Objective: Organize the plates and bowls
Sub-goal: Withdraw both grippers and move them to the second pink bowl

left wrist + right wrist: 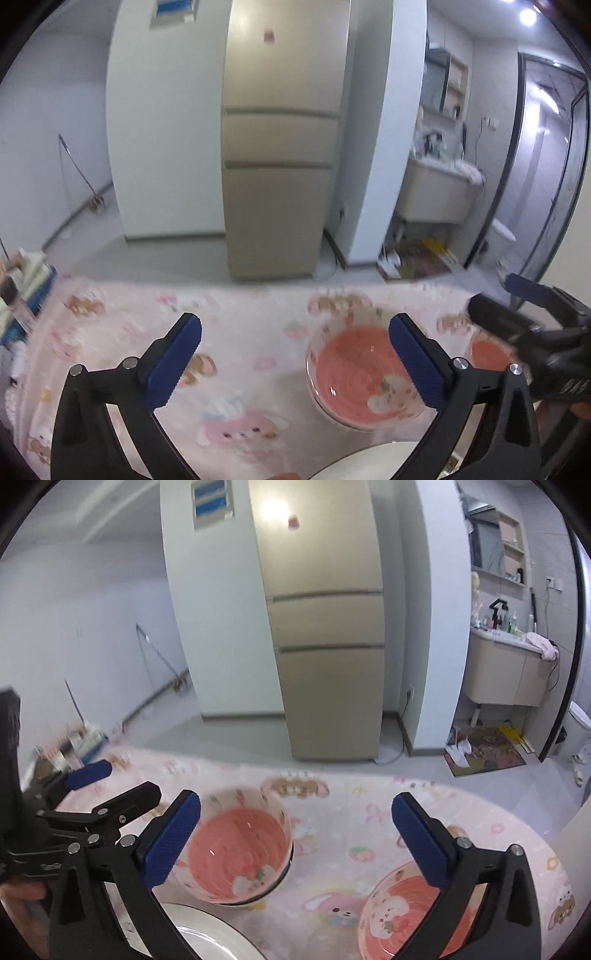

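A pink bowl with cartoon prints stands on the pink cartoon tablecloth, just beyond my left gripper, whose jaws are open and empty. A second pink bowl shows partly behind my right gripper. In the right wrist view my right gripper is open and empty, above the cloth between one bowl and the other bowl. A white plate lies near the bottom edge, also the white plate. My left gripper is open at the left.
Beyond the table's far edge stand a beige fridge and a white wall column. Boxes and clutter sit at the table's left end. A washbasin cabinet and a floor mat are at the right.
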`<state>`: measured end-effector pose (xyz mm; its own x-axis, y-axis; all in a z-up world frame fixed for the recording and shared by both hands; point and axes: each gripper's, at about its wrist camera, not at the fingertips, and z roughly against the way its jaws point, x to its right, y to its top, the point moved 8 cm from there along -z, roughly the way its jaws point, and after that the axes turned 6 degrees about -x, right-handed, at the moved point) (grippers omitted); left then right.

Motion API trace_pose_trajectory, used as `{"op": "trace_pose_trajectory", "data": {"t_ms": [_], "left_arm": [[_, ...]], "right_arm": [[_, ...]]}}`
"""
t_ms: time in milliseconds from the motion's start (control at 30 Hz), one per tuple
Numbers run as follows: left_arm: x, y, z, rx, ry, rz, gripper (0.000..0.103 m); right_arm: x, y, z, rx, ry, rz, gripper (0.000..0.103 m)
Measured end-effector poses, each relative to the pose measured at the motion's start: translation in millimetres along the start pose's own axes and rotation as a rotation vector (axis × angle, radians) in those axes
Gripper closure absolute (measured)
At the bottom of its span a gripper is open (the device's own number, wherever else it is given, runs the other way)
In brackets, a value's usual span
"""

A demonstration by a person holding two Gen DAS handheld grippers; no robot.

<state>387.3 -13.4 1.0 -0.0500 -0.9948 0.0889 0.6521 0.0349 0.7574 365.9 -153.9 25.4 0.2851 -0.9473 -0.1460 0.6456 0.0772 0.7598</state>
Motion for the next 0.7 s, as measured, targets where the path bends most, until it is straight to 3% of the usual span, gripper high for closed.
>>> {"op": "trace_pose_trajectory", "data": {"t_ms": [333,500,700], "left_arm": [[21.8,29.9,86.4,0.117,-0.088,-0.025,0.000],[46.1,34.2,115.3,0.137,-0.153,-0.047,0.000],[92.6,50.7,130.0,0.115,-0.256,-0.068,0.000]], "right_arm": [[-15.2,44.2,115.5,0.212,-0.021,0.027,0.000],[-11.2,49.1,157.1,0.249,-0.074,0.052,0.000],[3.3,38.1,184.8,0.261,-0.066,0.035,0.000]]}}
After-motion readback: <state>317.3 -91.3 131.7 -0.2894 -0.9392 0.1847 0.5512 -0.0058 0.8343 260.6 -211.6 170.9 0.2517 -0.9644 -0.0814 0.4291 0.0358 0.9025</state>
